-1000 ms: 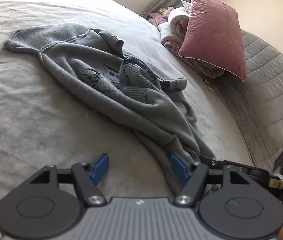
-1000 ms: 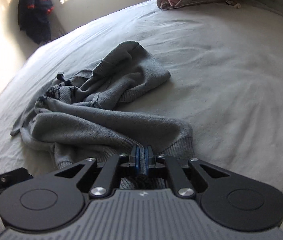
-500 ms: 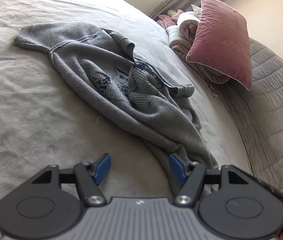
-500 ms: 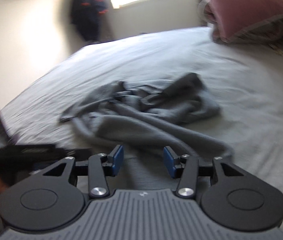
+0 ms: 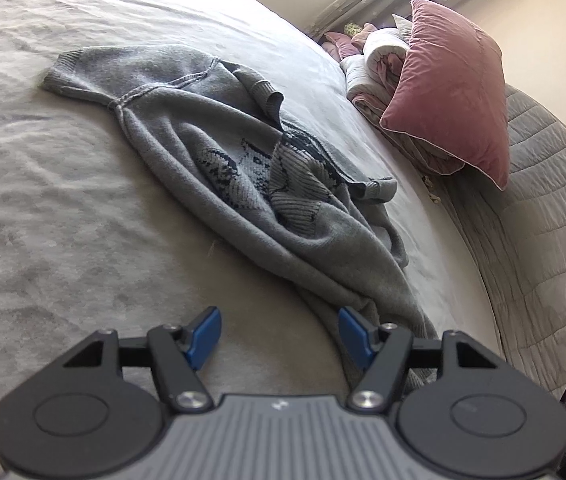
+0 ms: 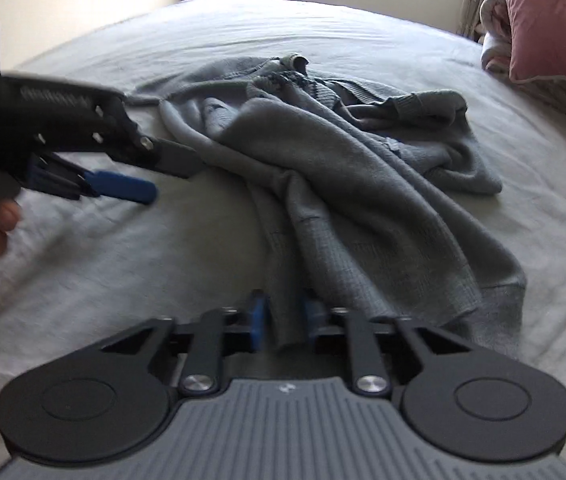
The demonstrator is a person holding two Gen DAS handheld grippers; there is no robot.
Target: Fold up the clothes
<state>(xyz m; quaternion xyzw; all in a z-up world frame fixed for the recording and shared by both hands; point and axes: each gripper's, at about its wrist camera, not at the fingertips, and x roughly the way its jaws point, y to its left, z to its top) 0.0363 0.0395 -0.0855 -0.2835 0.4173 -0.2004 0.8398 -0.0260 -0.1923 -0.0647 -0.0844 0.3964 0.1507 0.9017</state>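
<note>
Sweater (image 6: 363, 184) sprawled in a crumpled heap on the grey bed (image 6: 163, 264), and the right gripper (image 6: 283, 322) has its blue pads drawn narrow with a fold of the near edge between them; the frame shows cloth between the pads, though a sliver of gap still shows on either side. Best play now, I'd say: make sure only the edge is pinched, not a bunched double layer, then draw it out flat before any fold. From that claw the garment runs away toward twelve and one o'clock. Over on the other side, the left gripper (image 5: 279, 334) hangs with jaws wide, nothing in them, the sweater's tail passing just by its two o'clock pad.
</note>
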